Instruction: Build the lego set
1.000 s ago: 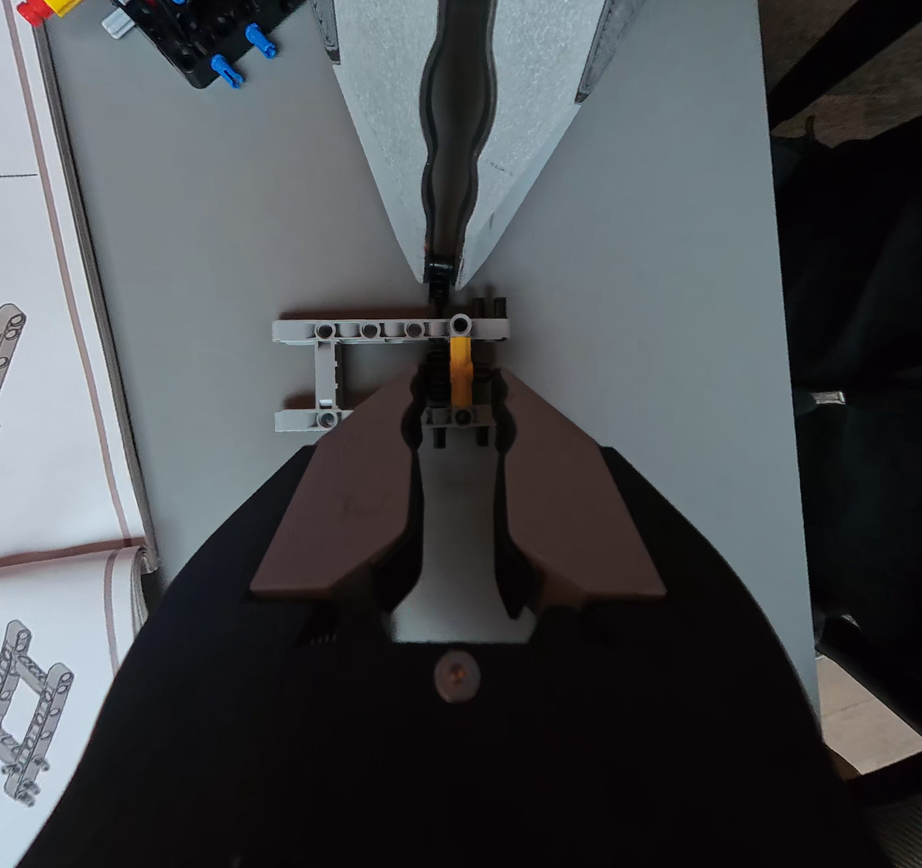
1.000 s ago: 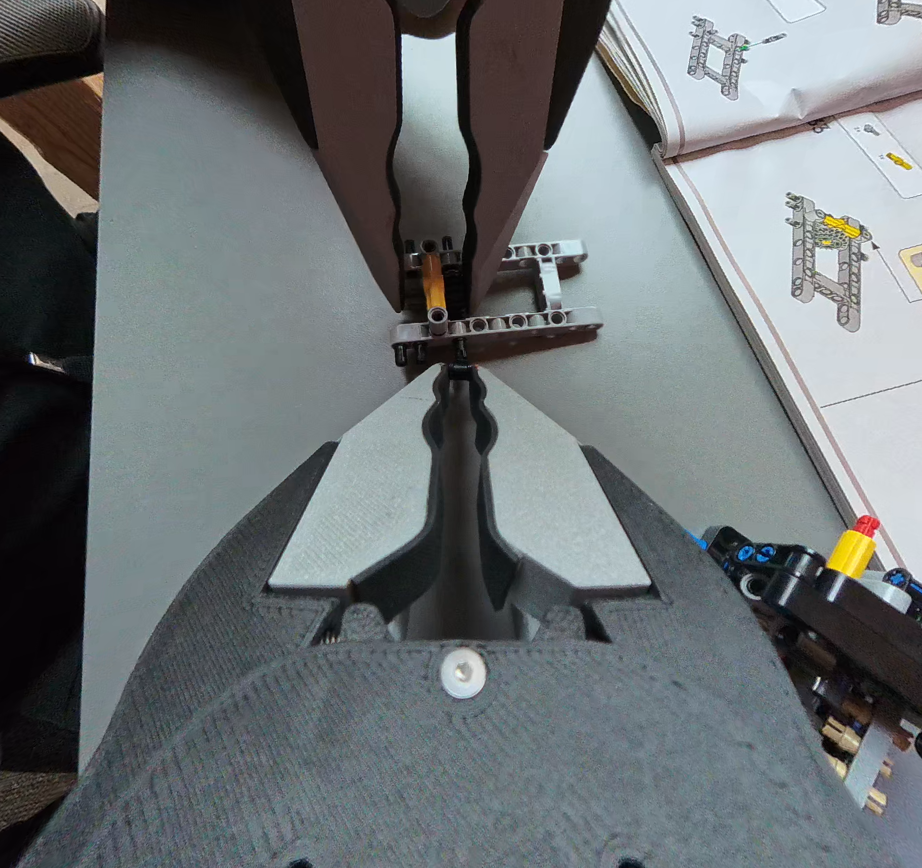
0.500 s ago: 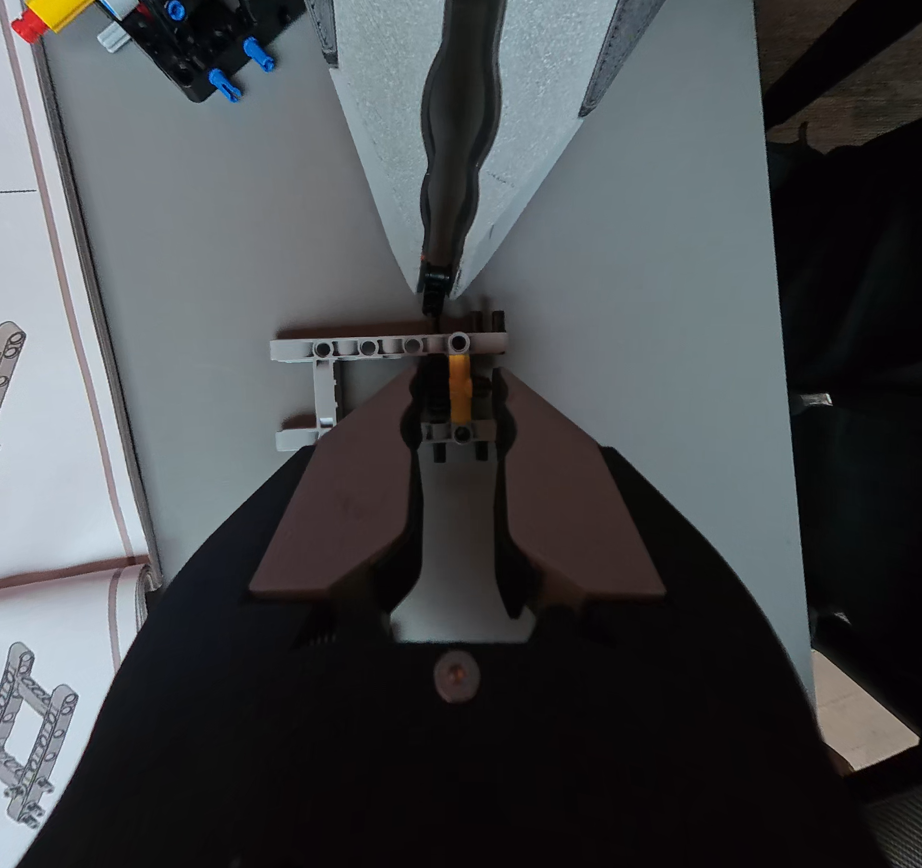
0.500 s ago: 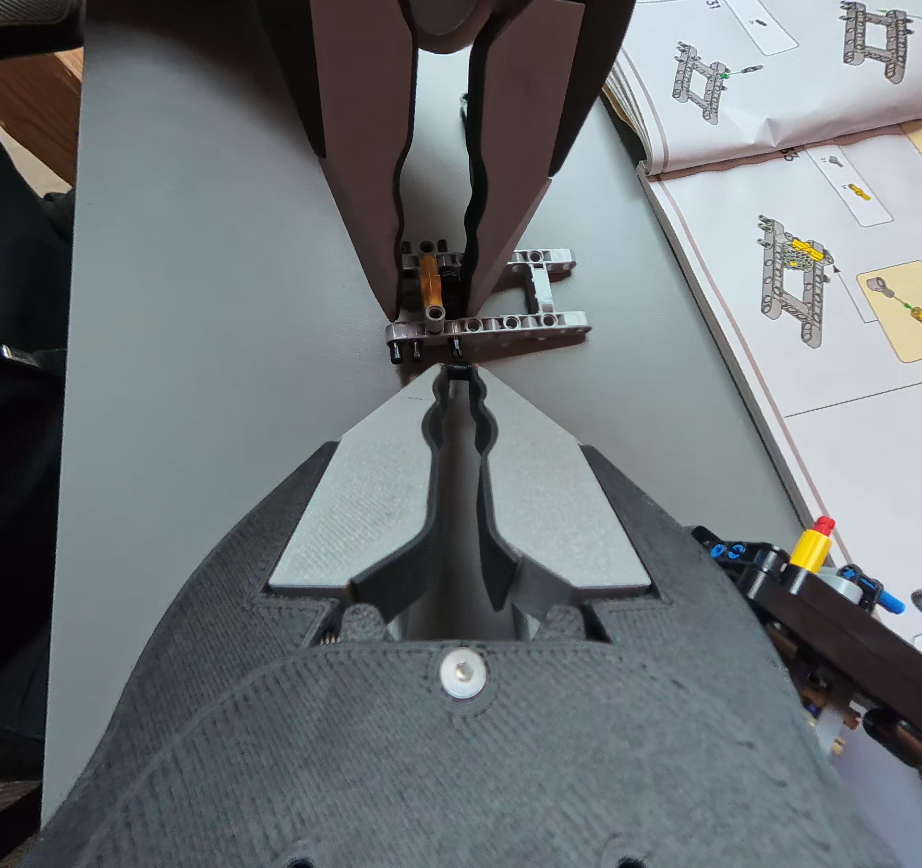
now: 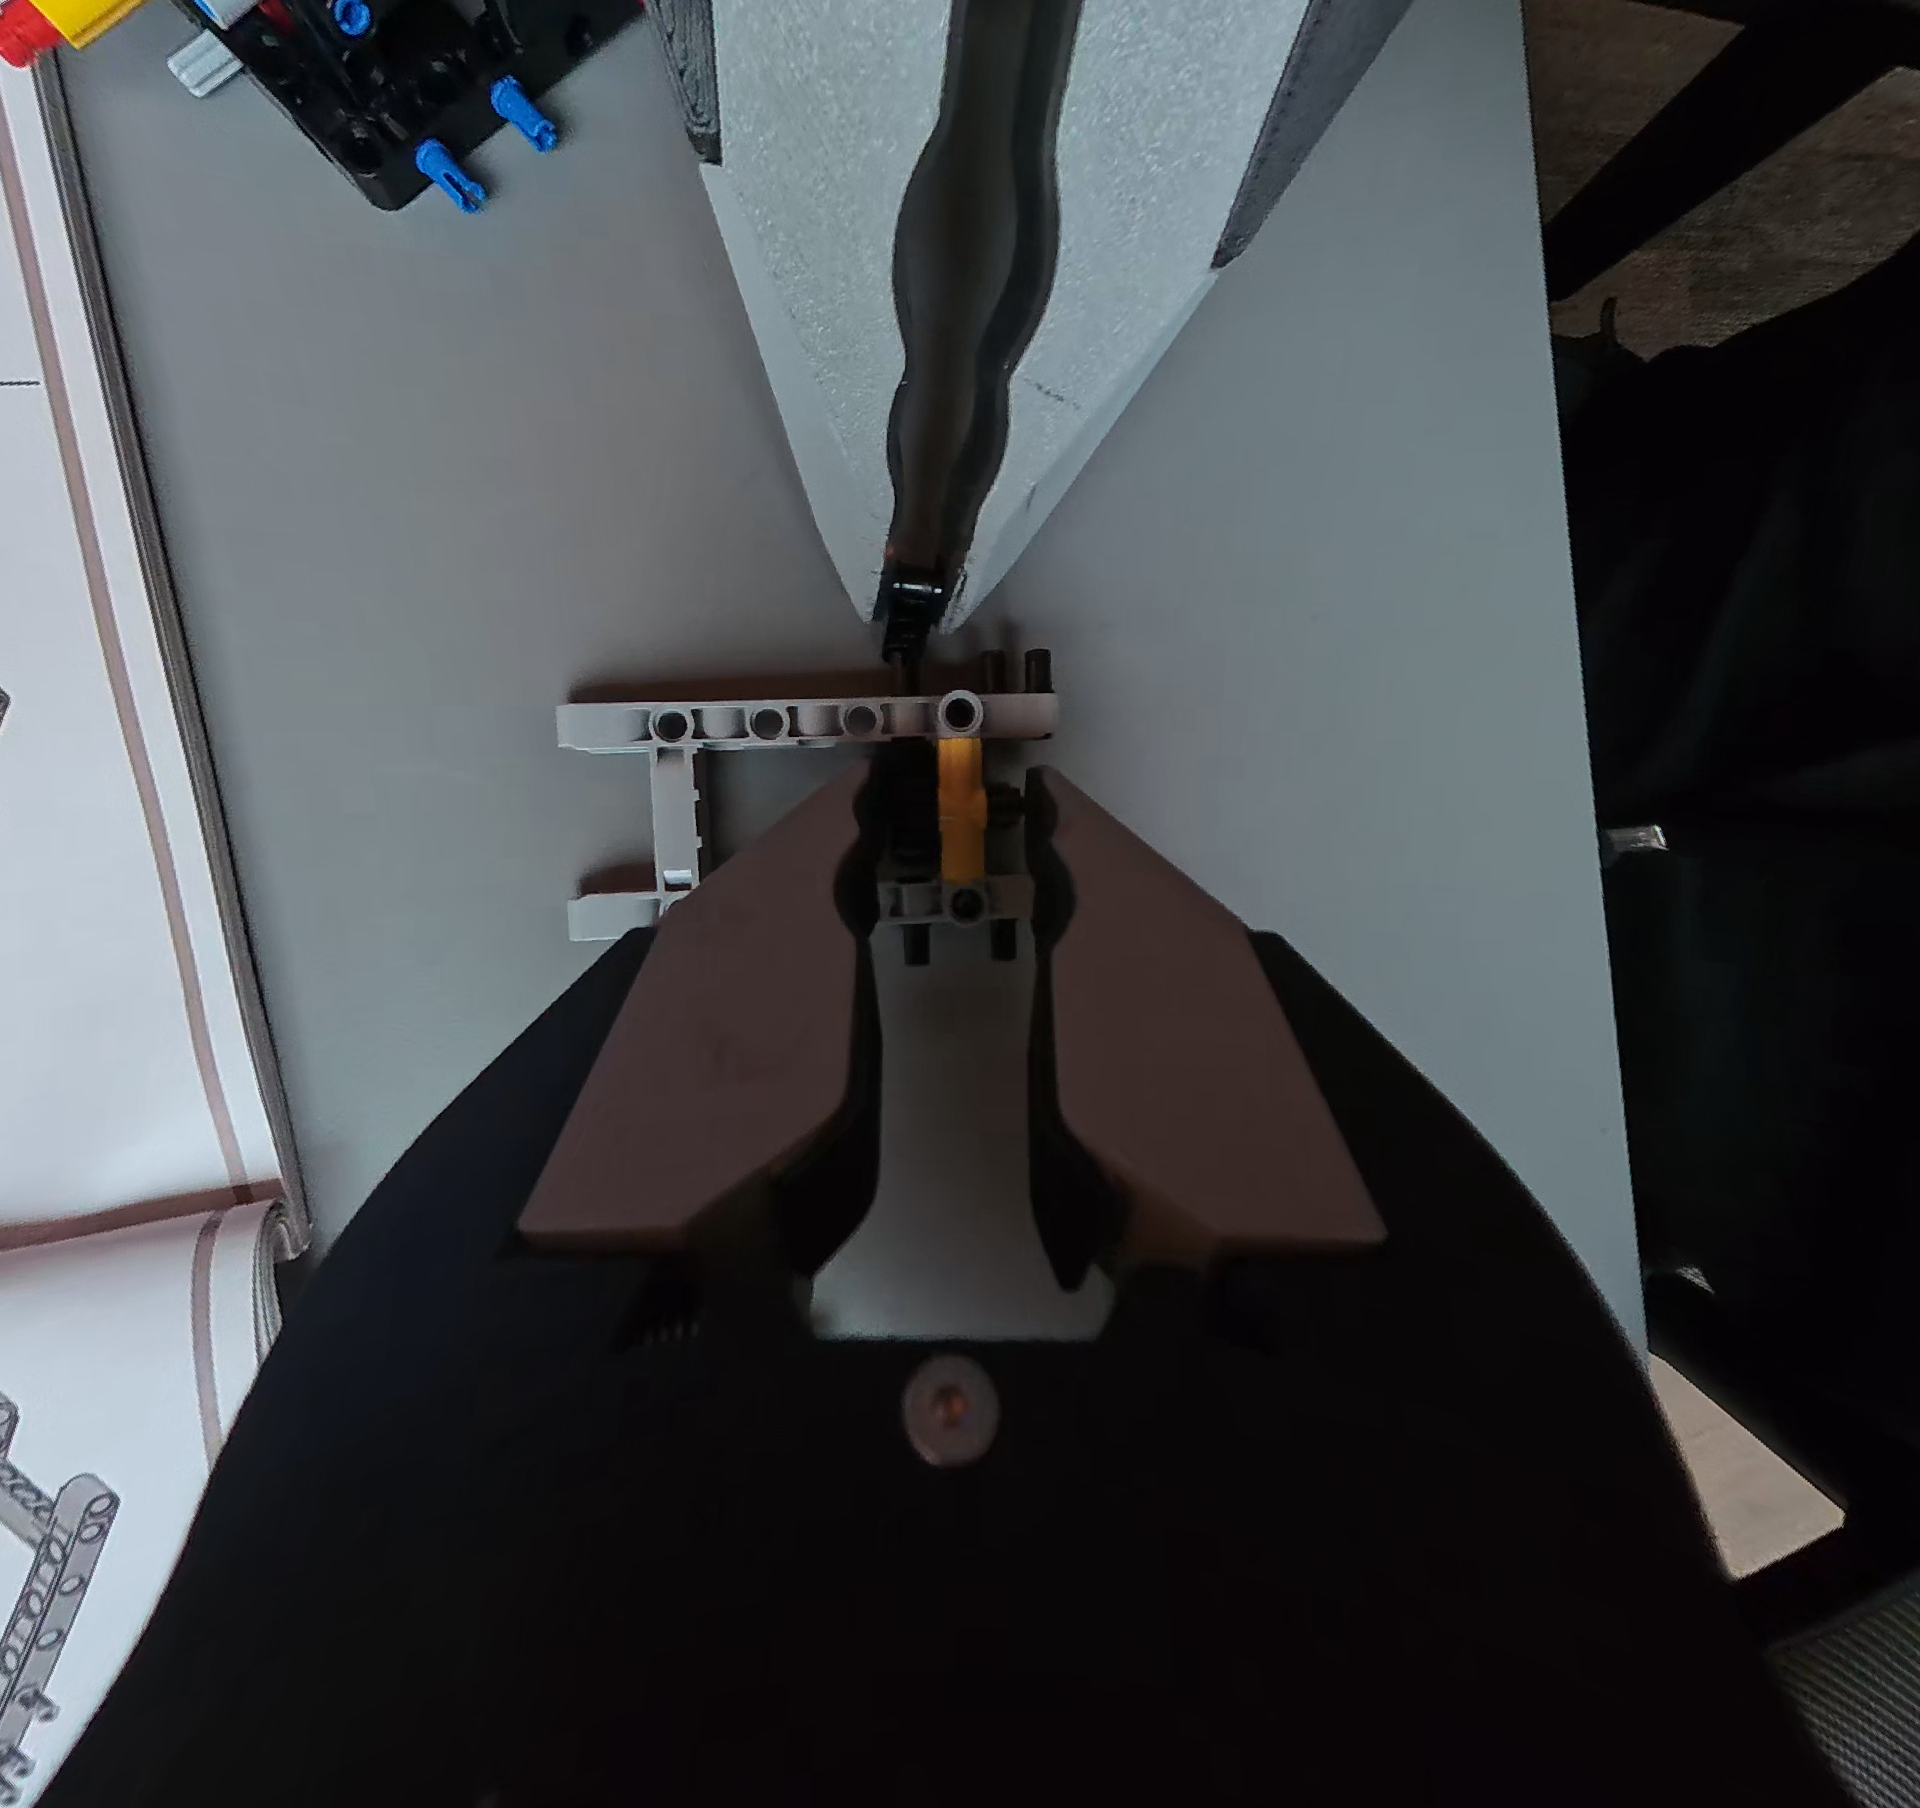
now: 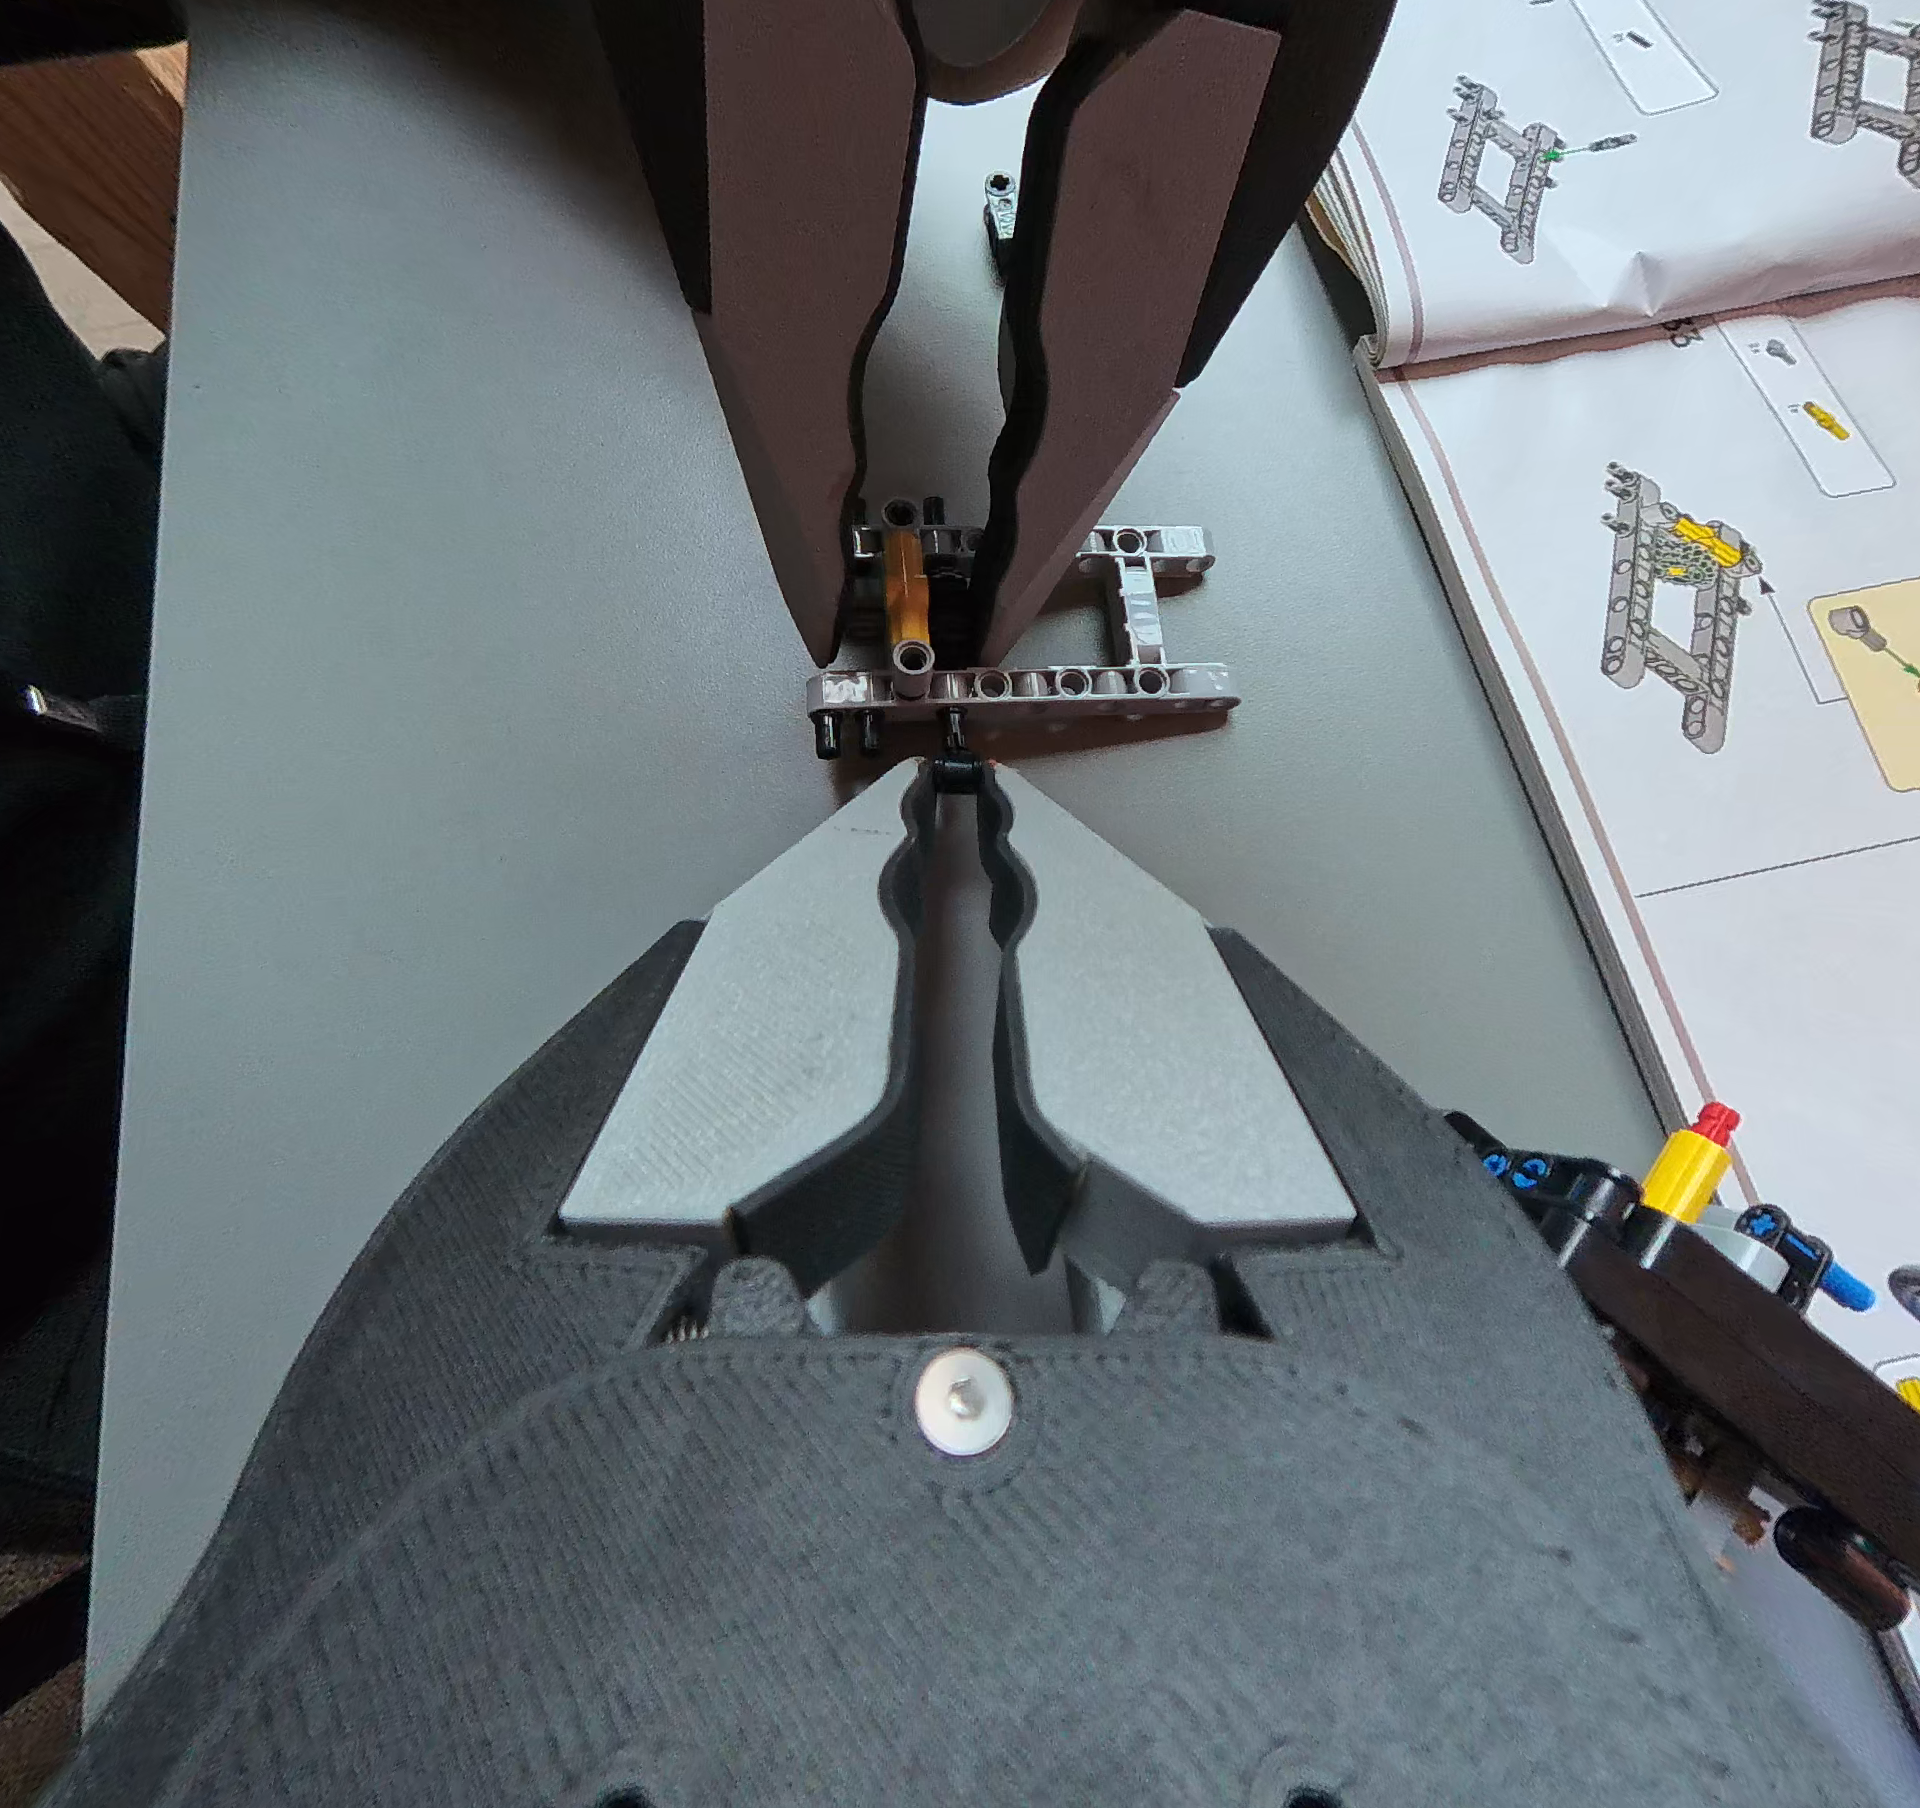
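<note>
A light grey lego frame [image 5: 769, 721] lies on the grey table, with a yellow piece [image 5: 961, 813] and black pins at one end. My left gripper [image 5: 951, 782], with brown fingers, is shut on that end of the frame, straddling the yellow piece. My right gripper [image 6: 956, 771], with grey fingers, faces it and is shut on a small black pin [image 6: 956, 776] whose tip touches the frame's long beam [image 6: 1081, 686]. The right gripper [image 5: 912, 615] also shows in the left wrist view, and the left gripper [image 6: 904, 657] in the right wrist view.
An open instruction booklet [image 6: 1714, 823] lies beside the frame. A black lego model [image 5: 416, 44] with blue pins and a yellow and red part stands near the booklet. A small dark loose part [image 6: 1000, 210] lies behind the left gripper. The table edge [image 5: 1558, 823] runs close by. The tips of both grippers are at nearly the same place.
Both grippers and the frame have shifted slightly together toward the black model. Both grips are unchanged.
</note>
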Tool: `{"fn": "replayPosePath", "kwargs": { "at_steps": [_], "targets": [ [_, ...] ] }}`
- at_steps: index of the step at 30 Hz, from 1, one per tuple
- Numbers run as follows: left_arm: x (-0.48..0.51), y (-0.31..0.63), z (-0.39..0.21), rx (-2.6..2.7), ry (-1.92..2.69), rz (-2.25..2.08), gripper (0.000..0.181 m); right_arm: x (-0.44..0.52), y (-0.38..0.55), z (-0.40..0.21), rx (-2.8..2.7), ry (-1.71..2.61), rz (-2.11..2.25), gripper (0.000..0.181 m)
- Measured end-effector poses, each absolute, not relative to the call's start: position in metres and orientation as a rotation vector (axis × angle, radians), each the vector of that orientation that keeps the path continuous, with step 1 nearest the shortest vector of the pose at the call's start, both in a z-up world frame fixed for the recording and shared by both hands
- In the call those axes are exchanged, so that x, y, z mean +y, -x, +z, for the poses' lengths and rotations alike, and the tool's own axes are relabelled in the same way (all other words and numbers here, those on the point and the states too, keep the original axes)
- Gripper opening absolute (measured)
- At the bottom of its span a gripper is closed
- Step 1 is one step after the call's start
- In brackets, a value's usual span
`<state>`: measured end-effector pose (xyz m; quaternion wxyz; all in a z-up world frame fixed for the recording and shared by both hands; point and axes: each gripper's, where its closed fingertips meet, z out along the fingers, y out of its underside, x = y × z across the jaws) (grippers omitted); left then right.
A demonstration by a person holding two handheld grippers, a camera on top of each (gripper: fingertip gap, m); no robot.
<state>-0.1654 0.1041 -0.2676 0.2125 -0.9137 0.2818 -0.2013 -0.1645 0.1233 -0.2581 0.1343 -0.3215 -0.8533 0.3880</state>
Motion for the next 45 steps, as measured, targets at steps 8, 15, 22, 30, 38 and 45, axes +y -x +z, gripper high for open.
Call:
{"fn": "replayPosePath", "kwargs": {
  "at_steps": [8, 15, 22, 30, 38, 45],
  "targets": [
    [0.105, 0.164, -0.268, 0.812, 2.543, -0.586, 0.023, 0.123, 0.167, -0.261, -2.467, 0.889, 1.081, 0.005],
    [0.105, 0.164, -0.267, 0.789, 2.538, -0.617, 0.023, 0.122, 0.164, -0.261, -2.459, 0.924, 1.143, 0.005],
    [0.105, 0.164, -0.267, 0.788, 2.535, -0.619, 0.023, 0.126, 0.164, -0.269, -2.471, 0.899, 1.058, 0.005],
    [0.105, 0.164, -0.267, 0.788, 2.533, -0.623, 0.023, 0.126, 0.166, -0.268, -2.456, 0.873, 1.042, 0.004],
    [0.101, 0.161, -0.264, 0.811, 2.53, -0.631, 0.026, 0.132, 0.157, -0.266, -2.46, 0.915, 1.066, 0.004],
    [0.112, 0.162, -0.239, 0.793, 2.424, -0.564, 0.023, 0.126, 0.152, -0.236, -2.39, 0.974, 1.243, 0.004]
  ]
}}
